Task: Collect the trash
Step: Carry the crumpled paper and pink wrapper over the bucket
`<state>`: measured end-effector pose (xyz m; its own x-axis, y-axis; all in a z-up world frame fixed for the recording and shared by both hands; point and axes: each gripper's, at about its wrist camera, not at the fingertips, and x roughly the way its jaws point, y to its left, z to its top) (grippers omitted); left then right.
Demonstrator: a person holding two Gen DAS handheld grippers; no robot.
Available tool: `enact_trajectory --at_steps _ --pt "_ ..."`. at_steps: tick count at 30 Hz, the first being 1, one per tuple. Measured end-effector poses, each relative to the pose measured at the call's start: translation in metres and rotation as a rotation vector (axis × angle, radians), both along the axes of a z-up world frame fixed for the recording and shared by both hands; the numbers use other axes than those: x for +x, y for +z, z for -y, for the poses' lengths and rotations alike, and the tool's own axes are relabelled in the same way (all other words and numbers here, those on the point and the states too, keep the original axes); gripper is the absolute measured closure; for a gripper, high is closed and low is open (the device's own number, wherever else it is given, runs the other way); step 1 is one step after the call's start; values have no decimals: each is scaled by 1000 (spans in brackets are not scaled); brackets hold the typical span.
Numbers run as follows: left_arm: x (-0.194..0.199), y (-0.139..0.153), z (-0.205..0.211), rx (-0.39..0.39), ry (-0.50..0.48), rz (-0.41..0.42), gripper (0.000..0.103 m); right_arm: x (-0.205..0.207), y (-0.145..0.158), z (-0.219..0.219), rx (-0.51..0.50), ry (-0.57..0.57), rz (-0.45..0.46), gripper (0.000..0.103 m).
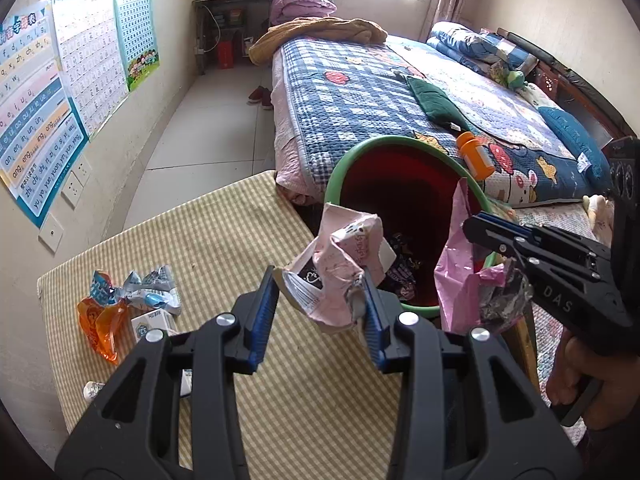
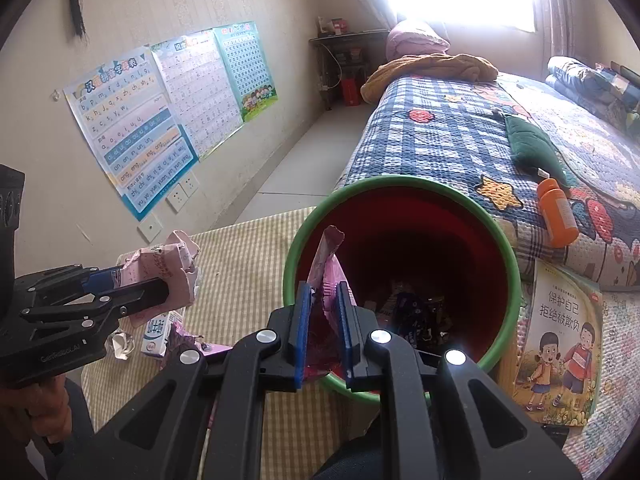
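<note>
Item: left gripper (image 1: 320,304), jaws clenched on a crumpled pink carton (image 1: 340,264), carried at twelve o'clock in its own view, just short of the near rim of the bin (image 1: 340,168). Item: right gripper (image 2: 324,320), jaws clenched on a pink wrapper (image 2: 326,272), long axis upright, its tip pointing to twelve o'clock and already over the bin mouth. Judgement: the right gripper was the nearer to release; the left needed to travel on toward one o'clock to clear the green rim, and the two tools stood close enough at the bin that one probably had to give way. Item: bin, red inside with a green rim, dark wrappers at the bottom, standing past the table (image 1: 240,240) edge beside the bed (image 1: 360,92). Item: uncollected trash on the checked tablecloth at nine o'clock in the left view: orange wrapper (image 1: 98,328), blue-and-silver wrapper (image 1: 148,288), small milk carton (image 1: 154,326). Item: orange bottle (image 1: 474,156) on the quilt beyond the bin at one o'clock. Item: picture book (image 2: 560,344) at three o'clock of the right view, by the bin. Item: wall charts (image 1: 60,92), far left.
</note>
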<state>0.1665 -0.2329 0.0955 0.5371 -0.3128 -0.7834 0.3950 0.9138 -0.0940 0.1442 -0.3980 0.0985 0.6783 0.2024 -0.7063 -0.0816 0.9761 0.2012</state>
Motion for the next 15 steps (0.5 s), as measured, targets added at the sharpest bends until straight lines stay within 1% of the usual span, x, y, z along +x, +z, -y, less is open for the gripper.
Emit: enact_trajectory --at_steps 8,15 --pt "18 2 41 -13 -59 6 66 11 1 32 -12 -59 7 90" --pt "34 -5 65 -14 -87 -8 65 25 -6 51 -15 -93 2 90"
